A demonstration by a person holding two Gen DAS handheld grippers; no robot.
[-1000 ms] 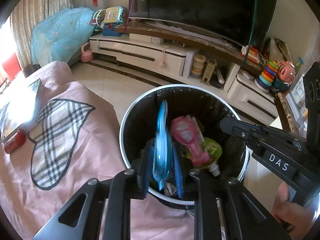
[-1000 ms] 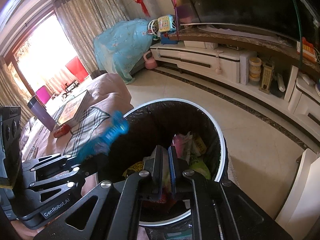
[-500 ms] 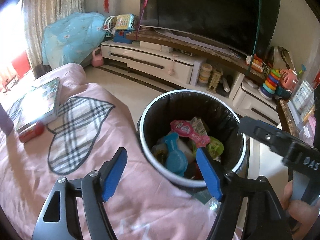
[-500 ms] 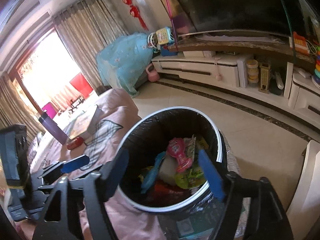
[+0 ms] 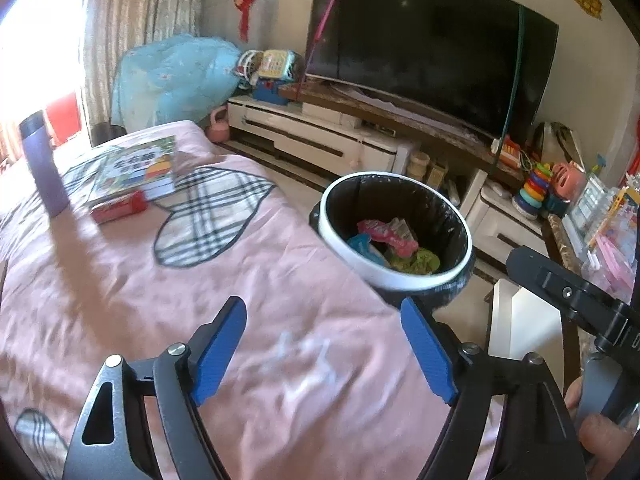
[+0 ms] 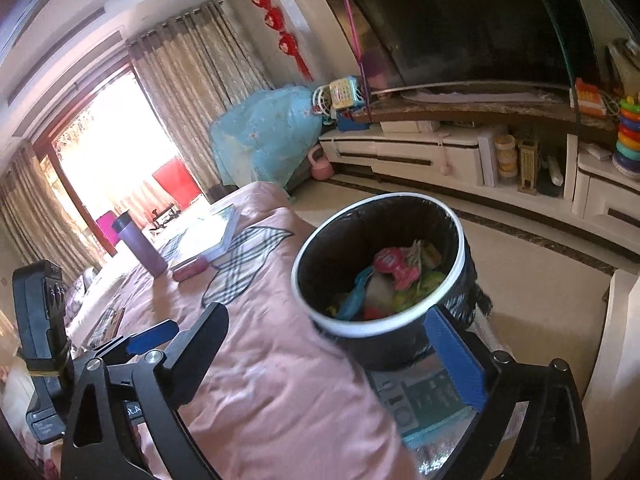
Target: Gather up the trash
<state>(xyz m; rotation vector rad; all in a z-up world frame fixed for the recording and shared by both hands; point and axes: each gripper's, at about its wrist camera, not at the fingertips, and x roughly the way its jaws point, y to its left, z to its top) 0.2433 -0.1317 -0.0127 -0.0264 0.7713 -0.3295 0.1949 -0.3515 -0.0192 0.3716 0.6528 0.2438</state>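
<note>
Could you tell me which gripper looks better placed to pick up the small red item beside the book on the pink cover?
Probably the left gripper: it is open, empty, and faces the red item more directly than the right gripper.

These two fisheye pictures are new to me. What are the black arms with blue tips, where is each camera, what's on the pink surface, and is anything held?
They are two handheld grippers, not robot arms; each carries a camera looking along its fingers. The left gripper and the right gripper both stand open and hold nothing. On the pink cover lie a purple bottle, a book and a small red box. The trash bin beside it already contains wrappers, including a blue wrapper.
</note>
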